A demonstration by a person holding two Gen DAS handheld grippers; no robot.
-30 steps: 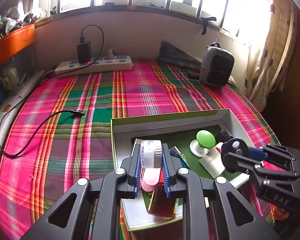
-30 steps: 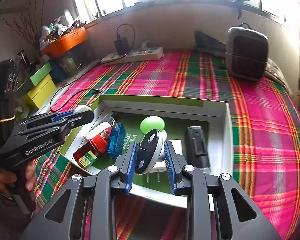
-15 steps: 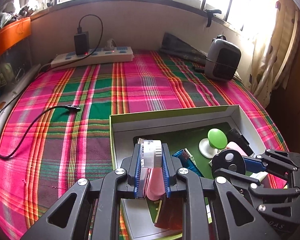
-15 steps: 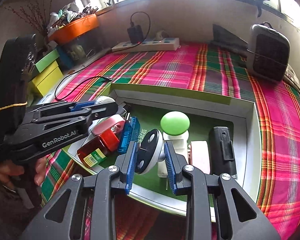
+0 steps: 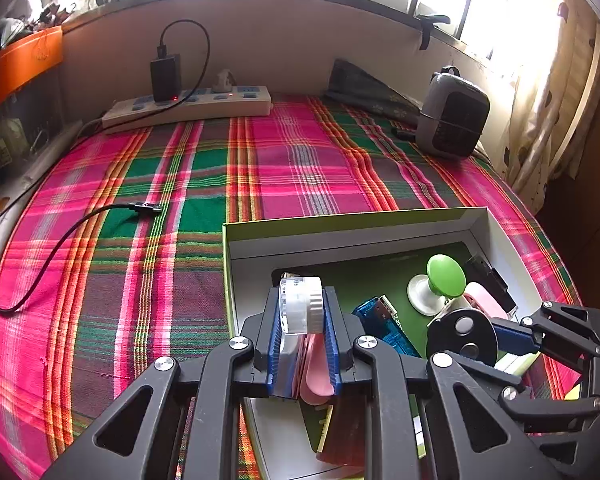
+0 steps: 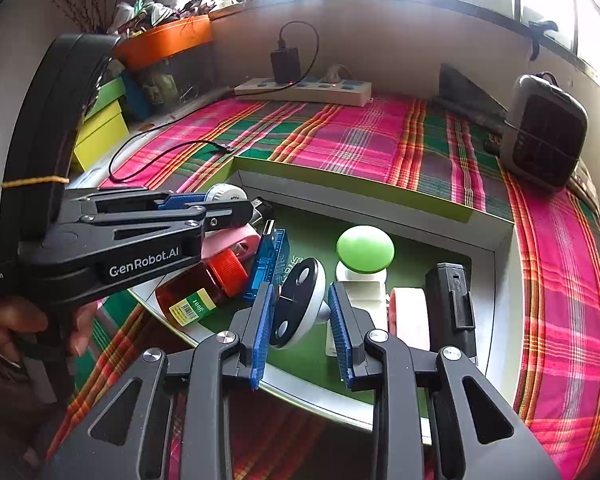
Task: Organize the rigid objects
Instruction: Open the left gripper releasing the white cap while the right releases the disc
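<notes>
Meanwhile, the left claw (image 5: 303,336) is clamping a small white ribbed dial (image 5: 301,306) between its blue pads, hovering over the near left corner of the green-rimmed box (image 5: 340,220); the right claw (image 6: 302,334) is gripping a black-and-white disc (image 6: 300,300) above the box's near edge; inside the box are lying a green-capped knob (image 6: 365,250), a blue USB stick (image 6: 269,264), a red-capped bottle (image 6: 200,292) and a black clip case (image 6: 452,304); the box is sitting on a plaid bedspread (image 5: 180,184).
</notes>
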